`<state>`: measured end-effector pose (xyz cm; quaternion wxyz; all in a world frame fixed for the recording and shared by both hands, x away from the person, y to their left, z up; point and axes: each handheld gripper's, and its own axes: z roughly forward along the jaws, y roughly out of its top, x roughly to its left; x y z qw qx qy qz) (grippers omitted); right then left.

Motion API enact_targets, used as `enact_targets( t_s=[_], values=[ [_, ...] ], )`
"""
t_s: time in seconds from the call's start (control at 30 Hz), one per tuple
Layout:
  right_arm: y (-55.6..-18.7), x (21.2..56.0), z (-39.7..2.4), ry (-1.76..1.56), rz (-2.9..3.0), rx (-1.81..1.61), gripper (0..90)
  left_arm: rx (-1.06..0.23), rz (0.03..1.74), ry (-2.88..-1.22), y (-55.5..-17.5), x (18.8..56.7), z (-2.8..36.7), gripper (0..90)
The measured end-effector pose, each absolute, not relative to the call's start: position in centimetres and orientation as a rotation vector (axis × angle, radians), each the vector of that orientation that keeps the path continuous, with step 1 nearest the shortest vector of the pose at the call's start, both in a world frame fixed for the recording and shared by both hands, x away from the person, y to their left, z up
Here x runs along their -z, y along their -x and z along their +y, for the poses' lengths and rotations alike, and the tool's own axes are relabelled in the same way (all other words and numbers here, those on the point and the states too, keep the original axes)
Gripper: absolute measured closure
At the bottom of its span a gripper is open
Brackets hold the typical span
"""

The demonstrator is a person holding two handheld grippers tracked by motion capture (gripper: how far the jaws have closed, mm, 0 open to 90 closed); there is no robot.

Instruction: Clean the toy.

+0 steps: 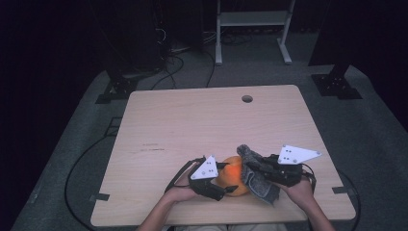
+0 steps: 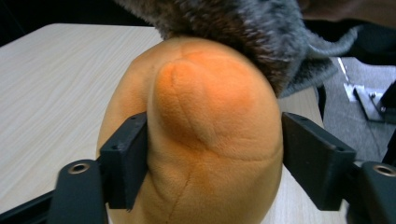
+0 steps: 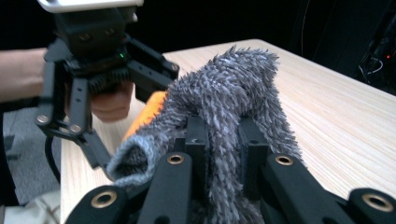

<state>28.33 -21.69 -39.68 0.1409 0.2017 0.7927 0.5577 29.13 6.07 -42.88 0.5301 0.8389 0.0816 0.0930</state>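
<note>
An orange plush ball [image 1: 233, 176] sits near the table's front edge, and my left gripper [image 1: 222, 179] is shut on it. In the left gripper view both jaws press into the orange plush ball [image 2: 205, 140]. A grey fuzzy sock [image 1: 256, 173] hangs to the right of the ball and touches its top. My right gripper [image 1: 262, 169] is shut on the sock. The right gripper view has the grey fuzzy sock [image 3: 229, 98] pinched between its jaws, with the left gripper [image 3: 93, 70] and a sliver of orange plush [image 3: 147, 112] behind it.
The wooden table [image 1: 192, 120] has a round cable hole [image 1: 247, 98] near its far edge. A white metal stand [image 1: 252, 29] and black stands sit on the grey floor beyond. Cables trail on the floor at the left.
</note>
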Motion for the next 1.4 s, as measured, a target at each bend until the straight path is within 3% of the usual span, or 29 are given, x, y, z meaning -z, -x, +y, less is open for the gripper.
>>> enact_targets(
  t_s=[0.13,0.33,0.5,0.73,0.97,1.4],
  values=[
    [-28.7,40.4,-22.5,-0.618,2.316,-1.611,77.2,-0.222,0.296,-2.007,-29.9,42.9,6.0,14.1],
    [-27.4,39.1,-21.6,-0.519,2.357,-1.682,77.3,-0.192,0.159,-2.041,-28.8,43.4,5.2,26.9],
    [-27.2,38.6,-19.9,-0.436,2.408,-1.586,77.4,-0.230,0.101,-2.087,-28.2,43.4,5.0,28.0],
    [-28.0,39.6,-22.4,-0.552,2.402,-1.562,77.5,-0.226,0.114,-2.074,-28.3,43.6,4.6,27.5],
    [-26.8,39.0,-19.5,-0.414,2.438,-1.633,77.6,-0.219,0.130,-2.070,-28.4,43.8,5.0,26.9],
    [-28.9,41.3,-26.0,-0.760,2.352,-1.556,77.6,-0.210,0.152,-2.059,-28.8,43.7,5.6,27.0]
  ],
)
